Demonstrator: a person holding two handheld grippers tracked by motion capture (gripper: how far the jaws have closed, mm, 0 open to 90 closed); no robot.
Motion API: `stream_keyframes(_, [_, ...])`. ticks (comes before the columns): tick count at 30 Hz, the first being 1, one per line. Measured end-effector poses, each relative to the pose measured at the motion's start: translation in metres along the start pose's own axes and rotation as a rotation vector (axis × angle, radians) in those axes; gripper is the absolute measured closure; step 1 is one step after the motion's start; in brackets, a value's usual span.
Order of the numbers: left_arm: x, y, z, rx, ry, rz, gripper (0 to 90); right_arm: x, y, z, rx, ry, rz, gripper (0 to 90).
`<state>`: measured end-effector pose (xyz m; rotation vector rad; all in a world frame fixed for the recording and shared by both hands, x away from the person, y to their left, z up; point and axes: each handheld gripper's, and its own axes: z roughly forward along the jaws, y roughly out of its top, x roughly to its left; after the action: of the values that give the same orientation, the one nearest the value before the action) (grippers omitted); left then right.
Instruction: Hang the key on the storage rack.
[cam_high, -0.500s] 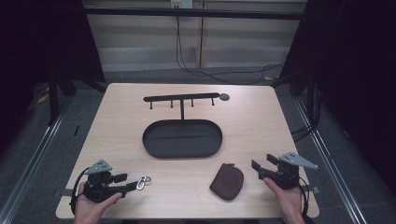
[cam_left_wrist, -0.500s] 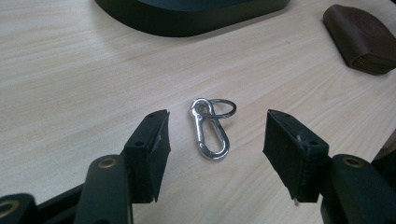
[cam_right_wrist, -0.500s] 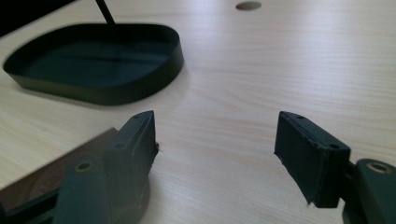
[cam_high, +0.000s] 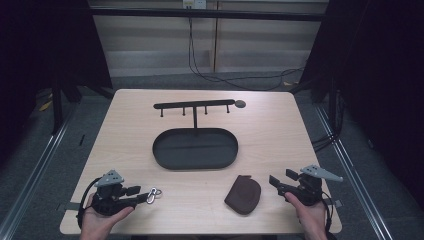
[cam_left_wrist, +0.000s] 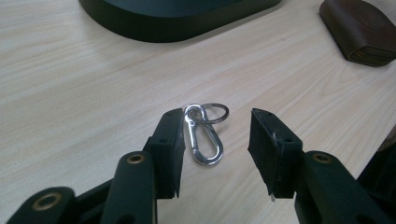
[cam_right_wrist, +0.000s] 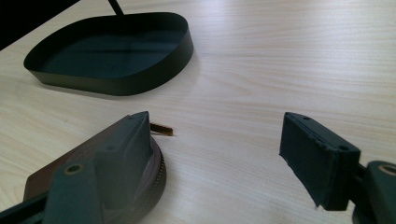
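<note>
Lying between open jaws: carabiner (cam_left_wrist: 203, 140)

My silver carabiner clip (cam_left_wrist: 204, 138) lies flat on the pale wooden table, a thin key ring (cam_left_wrist: 215, 112) looped through its upper end. It sits in the lower middle of my left gripper view and at the lower left of the high view (cam_high: 154, 194).

The right gripper (cam_right_wrist: 219, 158) is seen with jaws spread wide over bare table (cam_right_wrist: 280, 56); a brown pouch (cam_right_wrist: 154, 172) lies behind one jaw, a black tray (cam_right_wrist: 121, 79) beyond.
</note>
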<state>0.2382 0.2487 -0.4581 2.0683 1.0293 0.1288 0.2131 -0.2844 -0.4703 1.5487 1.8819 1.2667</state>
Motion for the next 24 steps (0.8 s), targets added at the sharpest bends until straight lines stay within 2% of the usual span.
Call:
stream_keyframes(2, [-0.001,0.002,0.0,0.008,0.002,0.015,61.2,-0.001,0.0,-0.001,0.003,0.001,0.003,24.7])
stream_keyframes(3, [-0.001,0.004,0.0,0.023,0.0,0.037,61.3,-0.001,0.0,-0.001,0.005,0.001,0.007,24.7])
stream_keyframes(6, [-0.002,0.006,0.0,0.033,0.007,0.055,63.0,-0.001,-0.001,0.0,0.009,-0.002,0.006,24.7])
stream_keyframes(8, [-0.005,0.008,0.001,0.068,0.039,0.098,62.3,0.0,-0.001,0.0,0.014,-0.001,-0.005,24.7])
stream_keyframes(11, [-0.006,0.012,0.004,0.099,0.046,0.109,59.0,0.001,-0.001,0.001,0.023,0.01,-0.01,24.7])
stream_keyframes(16, [-0.012,0.021,0.007,0.152,0.074,0.173,56.6,-0.001,-0.001,0.002,0.028,0.017,0.005,24.7])
stream_keyframes(18, [-0.013,0.023,0.01,0.175,0.068,0.172,54.3,-0.001,-0.001,0.003,0.034,0.02,0.006,24.6])
stream_keyframes(19, [-0.013,0.024,0.012,0.183,0.081,0.169,53.9,-0.001,-0.001,0.003,0.036,0.021,0.007,24.6])
stream_keyframes(21, [-0.014,0.025,0.014,0.213,0.081,0.144,49.4,0.0,-0.001,0.003,0.041,0.026,0.001,24.6])
stream_keyframes(24, [-0.014,0.027,0.015,0.234,0.084,0.148,47.7,0.003,0.0,0.004,0.047,0.035,-0.018,24.6])
